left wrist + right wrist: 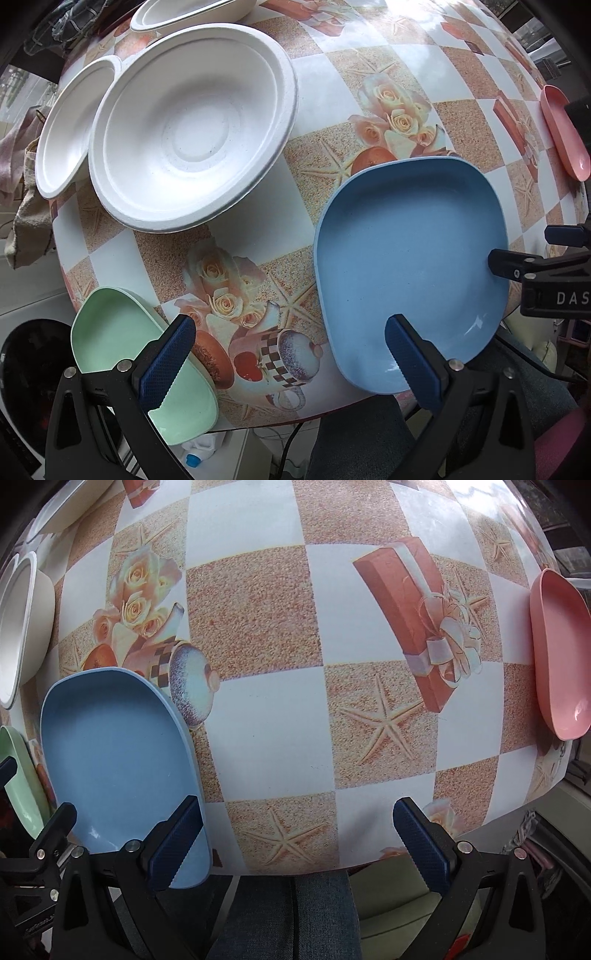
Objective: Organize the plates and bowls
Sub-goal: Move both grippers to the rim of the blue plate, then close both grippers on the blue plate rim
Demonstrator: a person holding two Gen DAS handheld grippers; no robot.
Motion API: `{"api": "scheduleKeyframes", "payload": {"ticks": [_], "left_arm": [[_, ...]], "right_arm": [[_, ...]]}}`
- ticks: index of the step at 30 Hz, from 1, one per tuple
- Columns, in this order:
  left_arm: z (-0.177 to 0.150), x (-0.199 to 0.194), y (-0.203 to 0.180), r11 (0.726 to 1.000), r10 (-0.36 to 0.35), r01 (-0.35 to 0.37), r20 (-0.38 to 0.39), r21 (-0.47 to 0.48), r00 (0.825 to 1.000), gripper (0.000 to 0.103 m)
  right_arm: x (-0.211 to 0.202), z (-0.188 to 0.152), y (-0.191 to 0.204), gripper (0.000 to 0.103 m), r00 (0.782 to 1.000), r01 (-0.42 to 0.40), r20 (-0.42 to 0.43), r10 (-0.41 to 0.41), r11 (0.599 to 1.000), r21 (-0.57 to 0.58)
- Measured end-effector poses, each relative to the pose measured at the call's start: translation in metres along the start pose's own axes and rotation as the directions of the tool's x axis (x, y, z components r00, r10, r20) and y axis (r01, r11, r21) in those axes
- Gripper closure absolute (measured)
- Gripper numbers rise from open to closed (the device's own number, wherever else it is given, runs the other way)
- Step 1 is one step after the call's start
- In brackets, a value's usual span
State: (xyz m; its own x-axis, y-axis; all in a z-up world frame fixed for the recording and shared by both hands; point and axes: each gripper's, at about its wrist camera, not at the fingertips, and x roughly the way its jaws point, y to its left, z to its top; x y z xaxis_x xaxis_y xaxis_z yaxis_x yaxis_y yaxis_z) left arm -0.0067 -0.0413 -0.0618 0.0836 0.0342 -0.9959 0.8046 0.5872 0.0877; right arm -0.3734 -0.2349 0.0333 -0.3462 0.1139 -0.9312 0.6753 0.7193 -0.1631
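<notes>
- The left gripper [290,356] is spread wide with nothing between its blue ribbed pads; it hangs over the near edge of the surface [325,96], above a printed cup and roses.
- The only writing I can read is "DAS" in white letters on the black body of the right gripper, at the right edge of the left wrist view. A label on the black tool at the lower left of the right wrist view is too small to read.
- The green plate [122,350] lies at the lower left of that frame, partly under the left finger and reaching past the surface's edge.
- The blue plate [410,266] lies at the lower right, its near rim behind the right finger.
- Further out, upper left, a big white bowl [192,129] overlaps a second white bowl [70,129]; a third white bowl [184,14] peeks in at the top.
- The right gripper [297,843] is likewise released and empty, over bare checkered cloth with starfish.
- In its view the blue plate sits lower left by the left finger, and the pink plate [559,650] lies well apart at the right edge.
</notes>
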Motion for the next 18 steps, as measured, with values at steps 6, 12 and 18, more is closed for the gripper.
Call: {"api": "scheduleKeyframes", "payload": {"ticks": [6, 12, 18], "left_arm": [[0.006, 0.02, 0.002, 0.995, -0.073, 0.071, -0.025, -0.068, 0.997, 0.0], [0.002, 0.048, 0.009, 0.99, -0.089, 0.083, -0.048, -0.115, 0.995, 0.0], [0.005, 0.069, 0.019, 0.986, -0.111, 0.101, -0.065, -0.131, 0.992, 0.0]], "right_arm": [[-0.003, -0.012, 0.001, 0.0, 0.995, -0.094, 0.016, 0.094, 0.996, 0.002], [-0.005, -0.02, 0.03, 0.0, 0.995, -0.101, 0.021, 0.102, 0.994, -0.034], [-0.006, -0.024, 0.068, 0.0, 0.999, -0.012, 0.033, 0.015, 0.995, -0.098]]}}
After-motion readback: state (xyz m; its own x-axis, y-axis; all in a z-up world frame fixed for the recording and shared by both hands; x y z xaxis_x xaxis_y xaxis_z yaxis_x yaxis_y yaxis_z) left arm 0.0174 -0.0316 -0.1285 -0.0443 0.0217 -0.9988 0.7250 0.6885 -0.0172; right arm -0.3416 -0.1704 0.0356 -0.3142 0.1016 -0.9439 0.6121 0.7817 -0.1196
